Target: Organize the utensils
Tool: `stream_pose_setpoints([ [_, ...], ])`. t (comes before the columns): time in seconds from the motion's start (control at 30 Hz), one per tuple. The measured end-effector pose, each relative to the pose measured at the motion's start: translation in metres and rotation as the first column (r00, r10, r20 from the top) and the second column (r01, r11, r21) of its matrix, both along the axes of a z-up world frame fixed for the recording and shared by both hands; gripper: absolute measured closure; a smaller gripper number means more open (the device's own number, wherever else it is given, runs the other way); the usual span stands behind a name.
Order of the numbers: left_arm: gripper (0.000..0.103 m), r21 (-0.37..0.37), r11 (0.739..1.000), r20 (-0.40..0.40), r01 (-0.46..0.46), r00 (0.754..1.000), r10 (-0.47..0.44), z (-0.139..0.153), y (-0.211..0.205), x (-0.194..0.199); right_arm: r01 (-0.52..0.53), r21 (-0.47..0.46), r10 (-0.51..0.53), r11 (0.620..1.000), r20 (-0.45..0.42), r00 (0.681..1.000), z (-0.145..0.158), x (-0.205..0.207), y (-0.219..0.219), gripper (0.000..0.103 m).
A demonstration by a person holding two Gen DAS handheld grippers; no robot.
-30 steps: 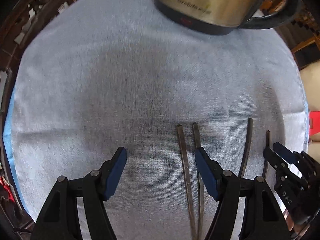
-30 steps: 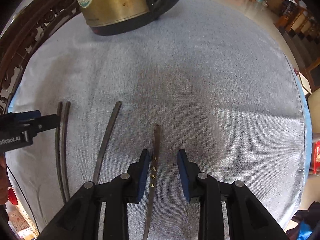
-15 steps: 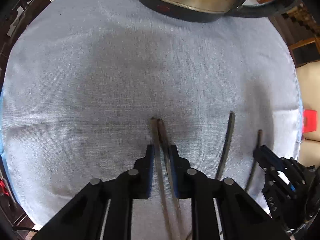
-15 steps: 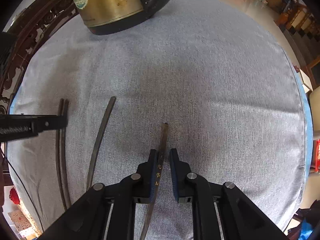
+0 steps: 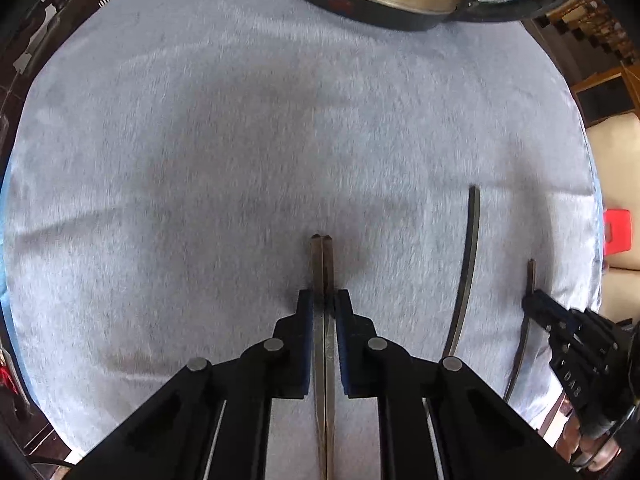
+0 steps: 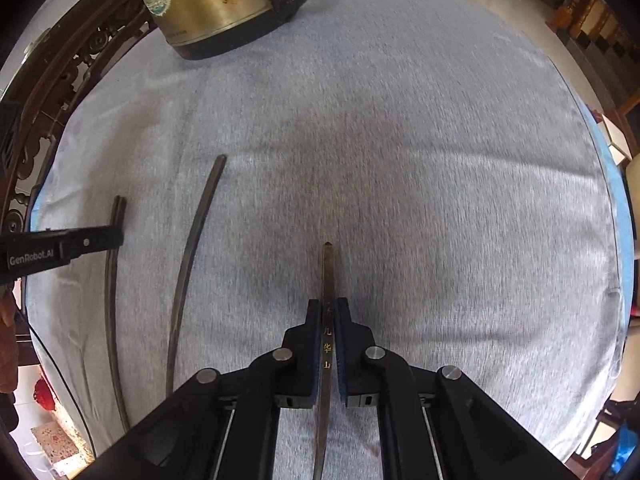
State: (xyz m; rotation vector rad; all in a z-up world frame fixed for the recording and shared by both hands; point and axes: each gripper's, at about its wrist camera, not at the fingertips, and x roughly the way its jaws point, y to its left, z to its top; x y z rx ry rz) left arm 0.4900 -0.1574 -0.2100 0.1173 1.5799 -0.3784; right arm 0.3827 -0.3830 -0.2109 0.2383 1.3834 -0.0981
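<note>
- Gripping comes first here: the left gripper point(image 5: 324, 308) is clamped on a pair of dark, slim, square-ended chopsticks point(image 5: 322, 264) pressed side by side, their blunt ends poking out just past the blue pads point(image 5: 306, 312).
- The right gripper point(image 6: 328, 312) is closed on a single dark chopstick with gold characters point(image 6: 328, 280), which runs straight between its pads toward the camera.
- One more loose dark chopstick point(image 5: 468, 264) lies flat on the pale grey cloth-covered round table point(image 5: 200, 140), between the two grippers and touching neither. In the right wrist view it point(image 6: 192, 256) sits just beside the left-hand pair point(image 6: 114, 264).
- A brass-coloured electric kettle with a black base and handle point(image 6: 208, 4) stands at the far edge, well apart from the work.
- Judging by the task, the step in hand is lifting or sliding the held sticks to gather them together.
- To do it well: keep both grips firm and level, since thin sticks pivot easily about a narrow pinch.
- Move the pair as one, without twisting the wrist, or the two may scissor apart.
- Bring the single stick alongside the loose one with ends matched, so the set lies parallel.
- Lift clear of the cloth rather than dragging, because the weave could catch a tip.
</note>
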Motion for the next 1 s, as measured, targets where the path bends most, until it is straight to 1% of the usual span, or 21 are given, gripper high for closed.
stream_pose_setpoints([
  [0.1,0.091,-0.02,1.0,-0.012,-0.014,1.0,0.014,0.003,0.015,-0.005,0.006,0.008,-0.006,1.0,0.001,1.0,0.0,-0.007,-0.004,0.095],
  [0.23,0.091,-0.055,0.998,0.016,-0.026,1.0,0.027,0.016,0.03,-0.004,0.014,0.025,-0.014,1.0,0.007,1.0,0.001,-0.017,-0.01,0.095],
  [0.33,0.091,-0.033,0.999,0.032,-0.012,0.999,0.013,0.021,0.037,0.003,0.008,0.02,-0.008,1.0,0.005,1.0,0.004,-0.018,-0.012,0.095],
  [0.4,0.091,-0.021,1.0,0.028,-0.007,1.0,0.007,0.017,0.036,0.006,0.007,0.017,-0.007,1.0,0.004,1.0,0.004,-0.02,-0.013,0.095],
  [0.43,0.091,-0.019,1.0,0.024,-0.007,1.0,0.008,0.005,0.021,0.002,0.006,0.016,-0.006,1.0,0.004,1.0,0.002,-0.019,-0.012,0.095],
  [0.53,0.091,-0.033,0.999,0.014,-0.011,1.0,0.011,-0.002,0.017,0.003,0.001,0.015,-0.001,1.0,0.005,1.0,0.001,-0.01,-0.006,0.095],
  [0.57,0.091,-0.035,0.999,0.017,-0.008,1.0,0.009,-0.002,0.017,0.002,0.0,0.014,0.0,1.0,0.005,1.0,0.0,-0.001,-0.003,0.095],
  [0.63,0.091,-0.032,0.999,0.027,-0.005,1.0,0.006,-0.007,0.017,0.003,-0.004,0.012,0.004,1.0,0.006,1.0,-0.001,0.0,-0.002,0.095],
  [0.67,0.091,-0.027,1.0,0.036,-0.001,0.999,0.002,-0.004,0.013,0.002,-0.004,0.011,0.004,1.0,0.007,1.0,0.0,0.001,-0.002,0.095],
  [0.73,0.091,-0.014,1.0,0.047,0.005,0.999,-0.004,-0.013,0.011,0.0,-0.003,0.007,0.003,1.0,0.006,1.0,0.0,0.002,0.0,0.095],
  [0.8,0.09,-0.012,1.0,0.058,0.017,0.998,-0.016,-0.009,0.0,-0.003,-0.005,0.002,0.005,1.0,0.007,1.0,0.0,0.003,0.001,0.095],
  [0.83,0.088,-0.007,1.0,0.043,0.025,0.999,-0.025,-0.013,-0.005,-0.004,-0.006,0.003,0.005,1.0,0.008,1.0,0.0,0.004,0.001,0.095],
  [0.9,0.088,0.005,1.0,0.062,0.03,0.998,-0.03,-0.013,-0.008,-0.007,-0.001,0.007,0.001,1.0,0.01,1.0,-0.002,0.005,0.002,0.094],
  [1.0,0.088,0.013,0.999,0.044,0.033,0.998,-0.033,-0.015,-0.006,-0.009,-0.002,0.01,0.002,1.0,0.013,1.0,-0.002,0.004,0.001,0.094],
])
